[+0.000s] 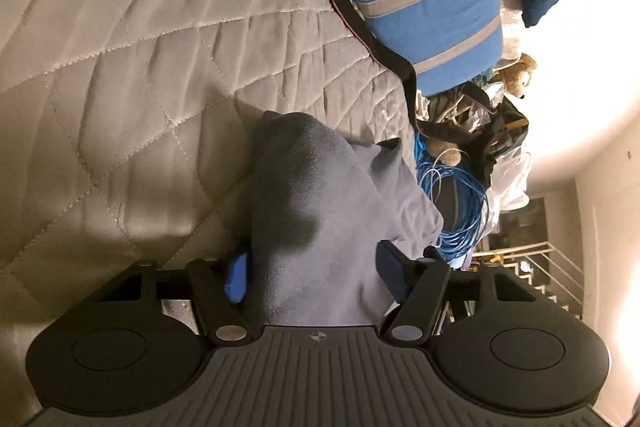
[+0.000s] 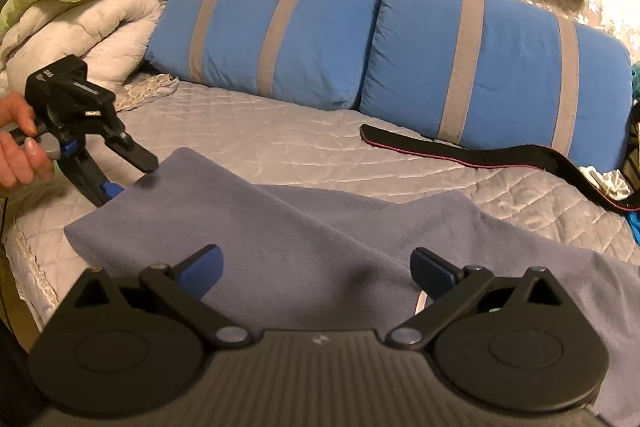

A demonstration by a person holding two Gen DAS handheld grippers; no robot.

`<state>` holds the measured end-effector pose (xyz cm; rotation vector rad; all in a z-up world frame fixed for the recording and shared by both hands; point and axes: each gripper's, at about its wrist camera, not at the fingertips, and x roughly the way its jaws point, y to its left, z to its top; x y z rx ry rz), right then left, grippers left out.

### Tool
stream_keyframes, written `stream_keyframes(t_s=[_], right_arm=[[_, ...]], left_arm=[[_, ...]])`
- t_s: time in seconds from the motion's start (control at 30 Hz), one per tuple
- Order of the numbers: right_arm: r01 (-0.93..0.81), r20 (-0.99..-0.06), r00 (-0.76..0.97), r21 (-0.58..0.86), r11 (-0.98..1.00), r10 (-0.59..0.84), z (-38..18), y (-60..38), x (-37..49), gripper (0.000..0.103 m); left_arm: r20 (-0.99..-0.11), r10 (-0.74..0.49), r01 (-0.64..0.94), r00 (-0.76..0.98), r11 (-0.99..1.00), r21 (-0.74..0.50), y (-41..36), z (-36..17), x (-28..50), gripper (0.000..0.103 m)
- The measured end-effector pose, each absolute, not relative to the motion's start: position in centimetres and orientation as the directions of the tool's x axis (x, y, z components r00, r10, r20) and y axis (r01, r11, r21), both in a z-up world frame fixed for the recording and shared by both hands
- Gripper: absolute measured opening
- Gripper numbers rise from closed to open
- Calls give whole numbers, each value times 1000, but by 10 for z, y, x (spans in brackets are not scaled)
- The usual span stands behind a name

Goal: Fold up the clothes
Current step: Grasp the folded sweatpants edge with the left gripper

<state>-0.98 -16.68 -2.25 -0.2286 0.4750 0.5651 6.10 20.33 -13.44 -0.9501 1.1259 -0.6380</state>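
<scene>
Two grippers work a grey-blue garment point(image 2: 280, 227) spread on the quilted bed point(image 2: 280, 135) at lower centre. At the left edge, the left gripper point(image 2: 124, 175) has the cloth's raised corner between its fingers; whether they clamp it is unclear. Over the garment, the right gripper point(image 2: 316, 267) has its fingers spread wide and empty.

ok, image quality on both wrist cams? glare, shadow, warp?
Left wrist: image rolled sideways, wall blown out white, dark shadow across the grey cloth. Right wrist: evenly warm-lit, sharp, fisheye bends the blue pillows; soft shadow on the cloth between the fingers.
</scene>
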Motion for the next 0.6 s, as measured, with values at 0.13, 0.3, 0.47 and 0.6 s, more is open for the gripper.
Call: stream_keyframes(t_s=[0.13, 0.3, 0.47, 0.6], right_arm=[[-569, -497, 739, -99, 816, 455, -25, -164, -10, 103], [-564, -499, 745, -115, 818, 443, -27, -163, -10, 103], [-562, -479, 753, -111, 819, 452, -25, -167, -13, 103], [-563, -469, 757, -113, 819, 456, -24, -170, -14, 103]], left_arm=[[-466, -831, -93, 305, 461, -883, 199, -150, 65, 20], [-559, -762, -91, 326, 563, -821, 190, -138, 62, 11], [-652, -646, -24, 397, 702, -711, 184, -99, 56, 9], [-701, -572, -29, 427, 766, -642, 205, -75, 54, 9]])
